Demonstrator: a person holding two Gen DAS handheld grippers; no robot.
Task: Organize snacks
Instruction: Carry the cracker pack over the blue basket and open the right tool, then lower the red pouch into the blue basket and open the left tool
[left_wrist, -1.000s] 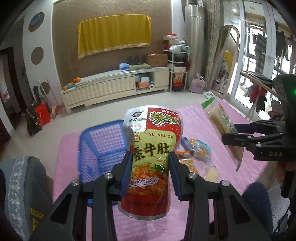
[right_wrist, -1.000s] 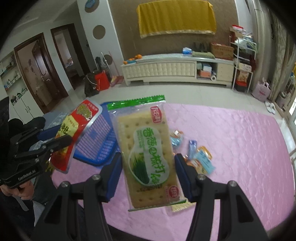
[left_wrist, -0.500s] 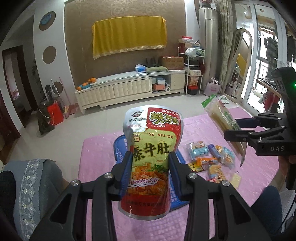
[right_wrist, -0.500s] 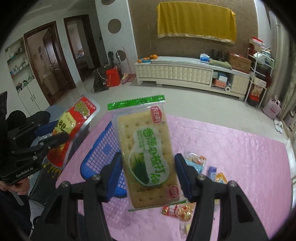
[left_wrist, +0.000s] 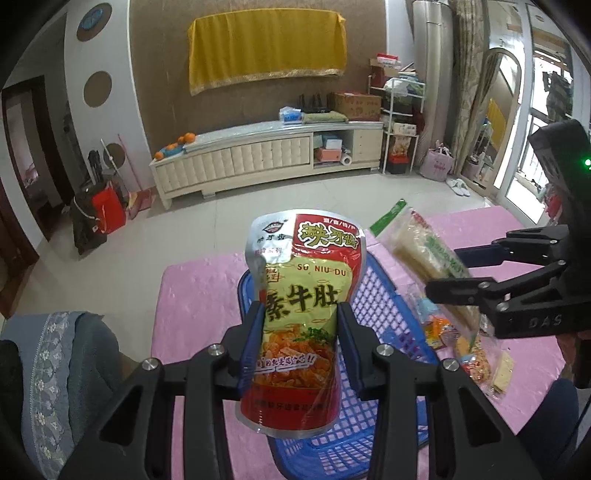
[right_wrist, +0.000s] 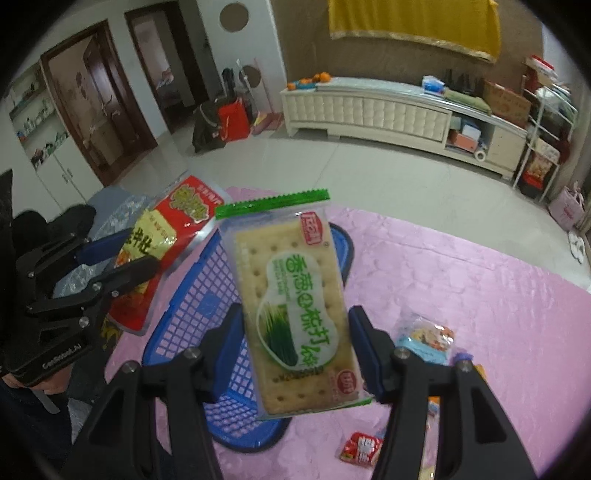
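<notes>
Your left gripper (left_wrist: 301, 345) is clamped on the red-and-yellow pouch (left_wrist: 304, 291), held upright over the blue basket (left_wrist: 384, 317). Your right gripper (right_wrist: 297, 349) is clamped on the cracker pack (right_wrist: 293, 306), tilted slightly, above the basket's right rim. The basket sits on the pink tablecloth (right_wrist: 461, 266), toward its left edge. Loose small snacks (right_wrist: 424, 339) lie on the cloth just right of the basket, near the front edge.

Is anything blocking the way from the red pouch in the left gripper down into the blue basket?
Nothing visible does. The red pouch, clamped in the left gripper, hangs above the blue basket, whose visible part holds no snacks.
</notes>
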